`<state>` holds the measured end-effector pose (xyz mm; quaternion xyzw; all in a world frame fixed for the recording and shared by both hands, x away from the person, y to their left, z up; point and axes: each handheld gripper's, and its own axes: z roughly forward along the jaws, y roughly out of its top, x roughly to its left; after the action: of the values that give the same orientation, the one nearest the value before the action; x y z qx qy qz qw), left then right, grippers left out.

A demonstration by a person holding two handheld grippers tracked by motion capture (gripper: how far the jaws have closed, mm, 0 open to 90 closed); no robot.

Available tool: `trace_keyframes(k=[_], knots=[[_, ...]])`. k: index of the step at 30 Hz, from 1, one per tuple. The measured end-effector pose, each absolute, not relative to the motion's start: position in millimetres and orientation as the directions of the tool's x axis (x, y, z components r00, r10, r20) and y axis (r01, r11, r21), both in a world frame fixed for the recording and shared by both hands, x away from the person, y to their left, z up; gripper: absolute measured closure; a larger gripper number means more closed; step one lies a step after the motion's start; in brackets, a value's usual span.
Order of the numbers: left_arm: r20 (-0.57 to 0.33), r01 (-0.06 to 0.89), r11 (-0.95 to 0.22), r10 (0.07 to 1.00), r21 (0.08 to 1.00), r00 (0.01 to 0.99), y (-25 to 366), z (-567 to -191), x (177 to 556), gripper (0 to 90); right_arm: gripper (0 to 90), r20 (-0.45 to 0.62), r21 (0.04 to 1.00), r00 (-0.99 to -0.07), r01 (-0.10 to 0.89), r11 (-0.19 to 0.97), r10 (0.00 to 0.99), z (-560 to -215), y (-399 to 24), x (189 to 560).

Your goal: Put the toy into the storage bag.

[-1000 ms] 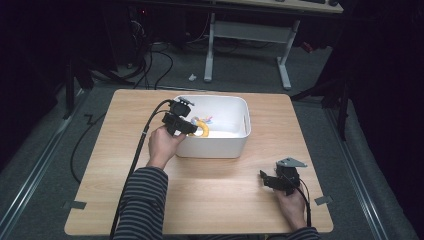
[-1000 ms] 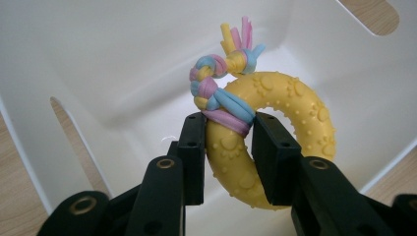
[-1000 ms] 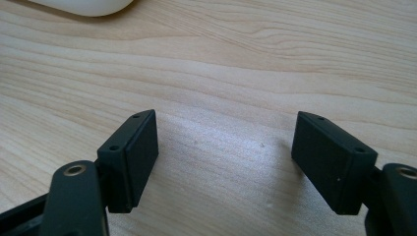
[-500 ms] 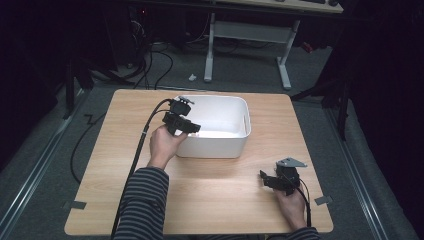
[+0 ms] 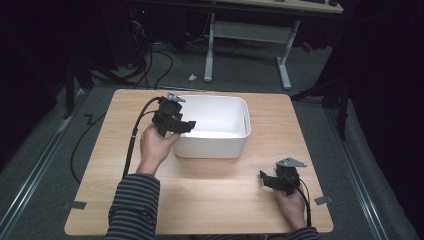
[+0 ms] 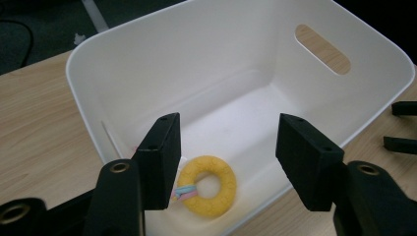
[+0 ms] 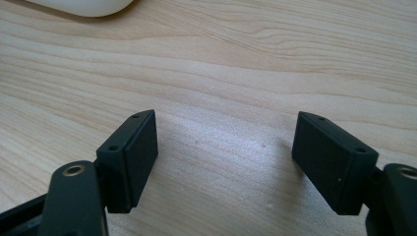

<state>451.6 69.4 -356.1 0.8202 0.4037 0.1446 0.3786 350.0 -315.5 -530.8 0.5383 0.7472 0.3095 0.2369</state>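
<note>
High view: left gripper (image 5: 186, 126) is hanging over the near left rim of the bin (image 5: 239, 107), which is sitting mid-table (image 5: 210, 185). Right gripper (image 5: 267, 178) is resting on the table near the right front edge, well apart from the bin. The bin's floor is reading as plain white here; the ring is sitting behind the left gripper and hand.

Left gripper view: jaws are standing wide apart, holding nothing. Ring (image 6: 207, 186), yellow with a pastel twist at one side, is lying flat on the bin floor in the near corner, below and between the jaws. The left jaw is covering part of the twist, so its shape is hard to make out. A thin pale strip is leaning against the wall (image 6: 111, 139); what it is cannot be told. Risk, as judged: the ring is lying close to the wall, so a jaw coming down could strike the rim or shove the bin.

Right gripper view: jaws are standing wide apart over bare wood, gripping nothing. A bin corner is cut off at top left.
</note>
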Motion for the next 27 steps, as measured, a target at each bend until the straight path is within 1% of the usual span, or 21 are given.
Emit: trace_keyframes(k=[7, 12, 16, 27], knots=[[-0.064, 0.534, -0.353, 0.787, 0.768, 0.613, 90.9, -350.9, 436.1, 42.4, 25.5, -0.021, 0.717, -0.308, 0.658, 0.229, 0.951, -530.8, -315.5, 350.0], [-0.031, 0.521, -0.356, 0.803, 0.776, 0.595, 106.5, -351.4, 423.4, 41.0, 25.5, -0.021, 0.718, -0.31, 0.657, 0.23, 0.951, -530.8, -315.6, 350.1], [-0.035, 0.529, -0.337, 0.819, 0.779, 0.573, 123.3, -356.1, 414.8, 40.6, 25.5, -0.021, 0.718, -0.31, 0.657, 0.23, 0.951, -530.8, -315.6, 350.2], [-0.038, 0.54, -0.314, 0.839, 0.781, 0.543, 148.9, -374.2, 395.6, 39.5, 25.5, -0.021, 0.718, -0.309, 0.657, 0.23, 0.951, -530.8, -315.5, 350.3]])
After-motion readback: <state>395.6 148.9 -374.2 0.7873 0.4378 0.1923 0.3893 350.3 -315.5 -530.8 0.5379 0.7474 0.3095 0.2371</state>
